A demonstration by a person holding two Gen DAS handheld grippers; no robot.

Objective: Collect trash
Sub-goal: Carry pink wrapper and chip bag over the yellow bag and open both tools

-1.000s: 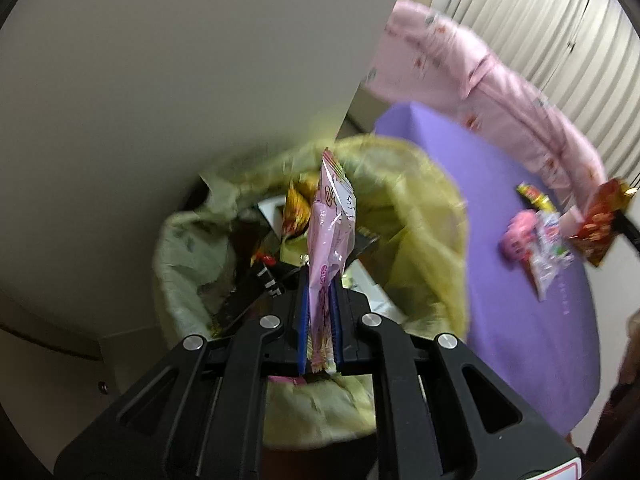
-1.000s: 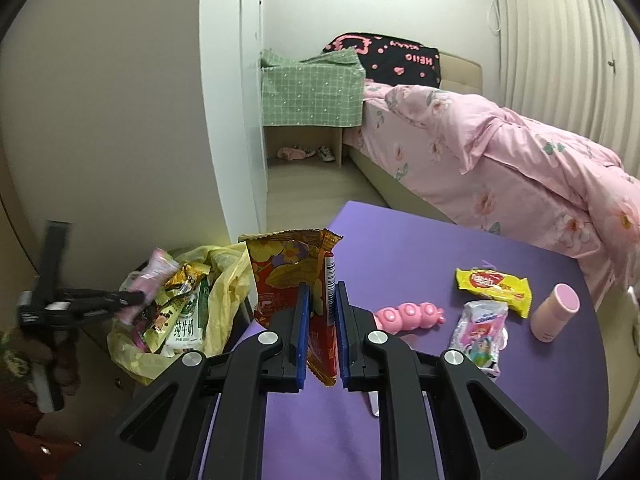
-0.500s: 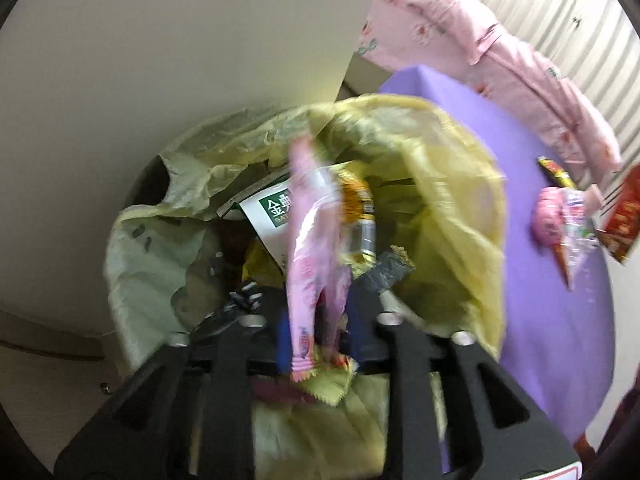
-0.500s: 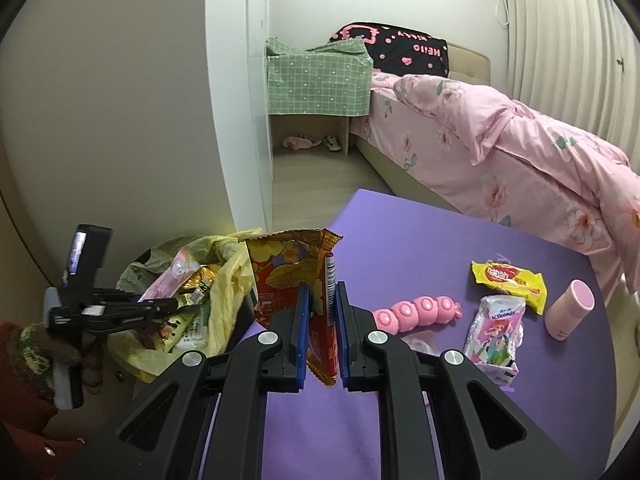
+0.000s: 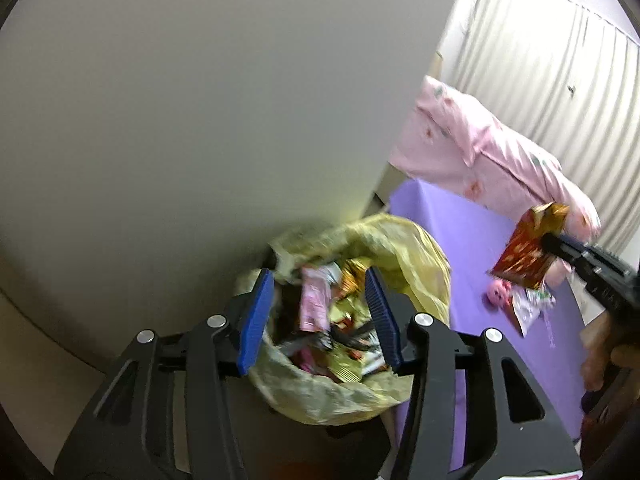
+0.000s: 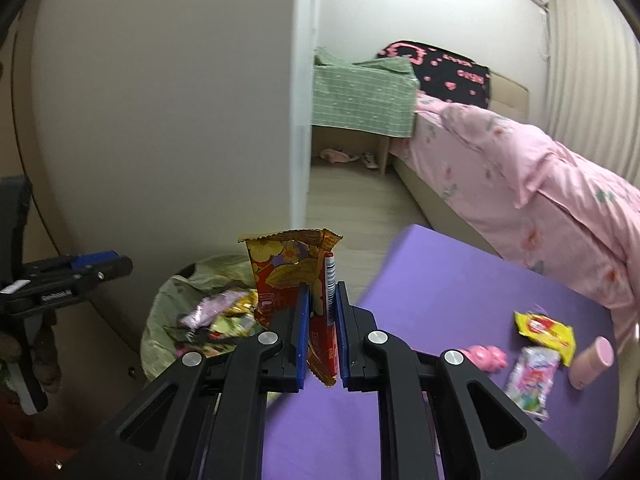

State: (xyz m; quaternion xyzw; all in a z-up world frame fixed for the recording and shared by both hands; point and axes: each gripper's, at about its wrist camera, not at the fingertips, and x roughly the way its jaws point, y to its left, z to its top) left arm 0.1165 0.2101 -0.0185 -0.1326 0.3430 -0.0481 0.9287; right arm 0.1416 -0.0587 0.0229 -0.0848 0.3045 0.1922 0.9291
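My left gripper (image 5: 320, 292) is open and empty above a trash bin lined with a yellow-green bag (image 5: 404, 252). A pink wrapper (image 5: 314, 300) lies in the bin on other wrappers. My right gripper (image 6: 320, 300) is shut on a red and gold snack packet (image 6: 288, 268), held upright over the purple table's (image 6: 440, 292) left edge near the bin (image 6: 168, 320). The packet also shows in the left wrist view (image 5: 528, 248). The left gripper shows at the left of the right wrist view (image 6: 100, 264).
On the purple table lie a yellow wrapper (image 6: 546, 330), a pink toy (image 6: 486, 356), a printed pink packet (image 6: 528, 376) and a pink cylinder (image 6: 592, 360). A white wall panel (image 6: 300, 120) stands behind the bin. A bed with a pink cover (image 6: 540, 184) is beyond the table.
My left gripper opened and let go of the pink wrapper, which dropped into the bin, then rose. My right gripper, still holding the red packet, moved left toward the bin.
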